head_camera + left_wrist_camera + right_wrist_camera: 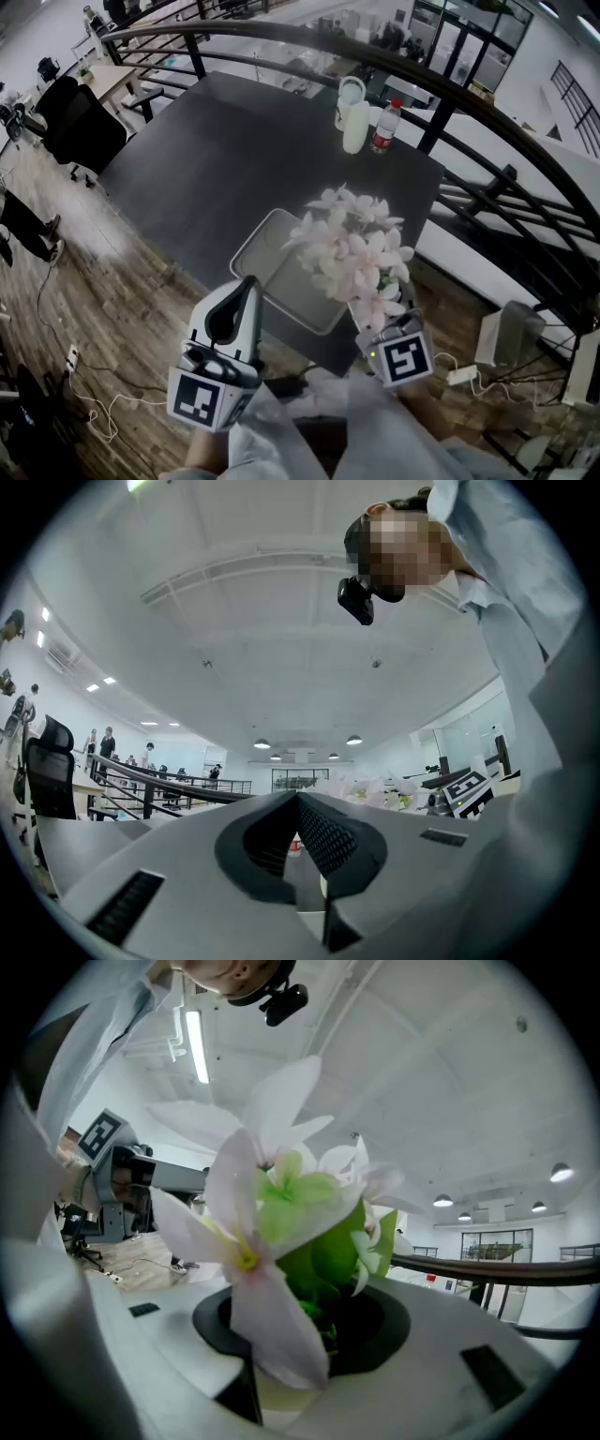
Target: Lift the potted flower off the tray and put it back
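Pinching the potted flower (354, 248) low down, the right gripper (377, 330) is carrying it by the pot. Its jaws are sitting part-spread and clamping the pot between them, and in the right gripper view petals and green leaves are sprouting straight up out of the gap. The plant is hanging over the near right corner of the tray (281, 272). The blooms are hiding the pot's base, so I'm not telling whether it is clear of the tray floor.

Handling, judging by looks: it is probably light but top-heavy, with a stiff pot and soft petals that are likely bending or tearing on any knock. The hold is belonging on the pot wall under the foliage, never on stems or blossoms, and the pot is wanting to stay upright.

The left gripper (246, 286) is hovering just beside the tray's near left edge, jaw tips pressed together with nothing between them.

Around it, a white jug (350, 94), a pale cup (356, 128) and a red-labelled bottle (384, 127) are standing together at the far side of the dark table (216, 159), well apart from the tray. A railing (281, 37) is curving behind, and an office chair (80, 127) is sitting off to the left.

Nothing is blocking the set-down spot. The tray's raised rim and the idle left gripper are the only things near enough to be catching the pot or the flowers.
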`<state>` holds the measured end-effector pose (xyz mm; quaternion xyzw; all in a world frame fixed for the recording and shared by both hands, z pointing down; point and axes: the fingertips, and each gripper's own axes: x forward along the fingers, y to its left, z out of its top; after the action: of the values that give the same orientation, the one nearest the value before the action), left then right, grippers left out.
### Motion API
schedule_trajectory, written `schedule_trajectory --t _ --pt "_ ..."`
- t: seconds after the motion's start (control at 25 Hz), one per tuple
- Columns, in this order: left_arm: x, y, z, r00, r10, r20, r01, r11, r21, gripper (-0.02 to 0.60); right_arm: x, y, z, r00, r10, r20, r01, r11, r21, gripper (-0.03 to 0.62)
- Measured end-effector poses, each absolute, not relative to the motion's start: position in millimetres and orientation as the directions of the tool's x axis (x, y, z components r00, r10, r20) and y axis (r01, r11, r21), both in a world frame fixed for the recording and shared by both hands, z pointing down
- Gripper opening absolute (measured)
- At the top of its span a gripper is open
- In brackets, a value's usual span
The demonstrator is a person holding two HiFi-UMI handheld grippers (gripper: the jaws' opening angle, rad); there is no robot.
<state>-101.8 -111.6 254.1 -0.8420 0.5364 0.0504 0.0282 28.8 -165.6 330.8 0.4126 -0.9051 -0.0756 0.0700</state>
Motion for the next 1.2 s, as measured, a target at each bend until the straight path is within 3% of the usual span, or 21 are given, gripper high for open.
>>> schedule_trajectory --t 0.56,1.2 --pt "-98.5 -111.3 250.1 0.423 -0.895 -0.141 -0.904 -0.428 0.006 -0.002 40.1 -163.1 309.0 -0.635 -0.773 0.013 -0.752 0.621 0.219 0.176" --pt "-96.9 -110.6 254.3 0.410 -0.906 -0.109 -0.910 -0.413 0.013 -0.002 38.4 -165.8 320.6 -0.654 -0.755 0.048 -0.733 0.647 0.210 0.176"
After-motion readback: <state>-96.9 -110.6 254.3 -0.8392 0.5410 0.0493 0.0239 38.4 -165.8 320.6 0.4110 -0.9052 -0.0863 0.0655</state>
